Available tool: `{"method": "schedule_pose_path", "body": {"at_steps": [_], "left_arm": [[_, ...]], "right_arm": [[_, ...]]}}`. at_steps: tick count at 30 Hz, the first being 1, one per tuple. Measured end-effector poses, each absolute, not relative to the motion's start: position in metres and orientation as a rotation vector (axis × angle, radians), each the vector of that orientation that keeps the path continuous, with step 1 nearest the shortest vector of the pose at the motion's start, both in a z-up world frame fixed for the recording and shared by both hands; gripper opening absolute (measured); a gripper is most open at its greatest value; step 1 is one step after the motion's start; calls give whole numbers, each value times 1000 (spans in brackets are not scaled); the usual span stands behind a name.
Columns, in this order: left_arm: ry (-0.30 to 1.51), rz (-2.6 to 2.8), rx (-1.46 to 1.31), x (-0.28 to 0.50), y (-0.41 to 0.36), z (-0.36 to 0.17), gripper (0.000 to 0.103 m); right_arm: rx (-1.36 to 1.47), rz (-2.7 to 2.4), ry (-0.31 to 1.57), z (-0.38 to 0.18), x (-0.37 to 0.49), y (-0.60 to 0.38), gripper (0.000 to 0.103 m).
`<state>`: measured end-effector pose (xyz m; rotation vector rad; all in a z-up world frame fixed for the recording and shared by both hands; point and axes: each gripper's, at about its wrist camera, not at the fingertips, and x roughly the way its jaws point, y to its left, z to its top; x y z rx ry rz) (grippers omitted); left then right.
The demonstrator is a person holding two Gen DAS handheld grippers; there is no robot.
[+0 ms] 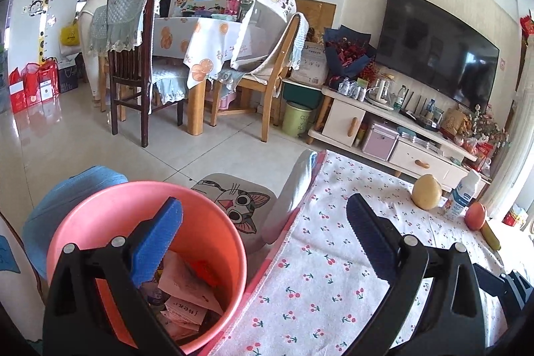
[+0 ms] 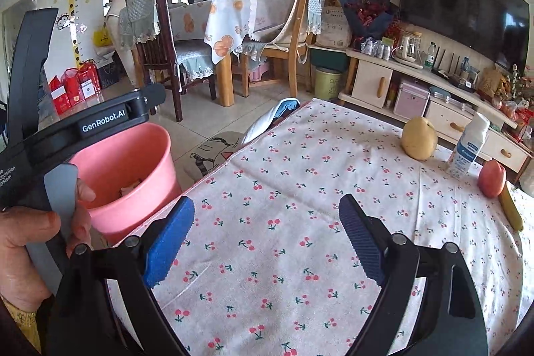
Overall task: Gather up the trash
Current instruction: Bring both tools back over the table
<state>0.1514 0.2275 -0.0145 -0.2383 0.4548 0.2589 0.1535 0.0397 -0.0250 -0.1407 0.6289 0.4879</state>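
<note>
2 grippers wide apart, empty: left gripper over pink bin, right gripper over tablecloth.

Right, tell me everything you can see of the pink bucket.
The pink bucket is a round, open-topped tub of smooth, plastic-looking material, wider at the rim than lower down, with no lid or handle in view. It stands upright beside the corner of the table, its base hidden. Inside lies a pile of crumpled paper and wrappers, pink and white, some printed. The left gripper hangs open above it, one blue finger over the mouth; whether it touches the rim is unclear.
</note>
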Motion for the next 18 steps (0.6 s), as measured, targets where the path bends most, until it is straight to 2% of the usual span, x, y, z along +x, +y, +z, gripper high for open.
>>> {"method": "schedule_pose_path", "body": {"at_steps": [18], "left_arm": [[481,83,19,135,77,-9,99]], "right_arm": [[-9,287,562,-16,134,-98,91]]}}
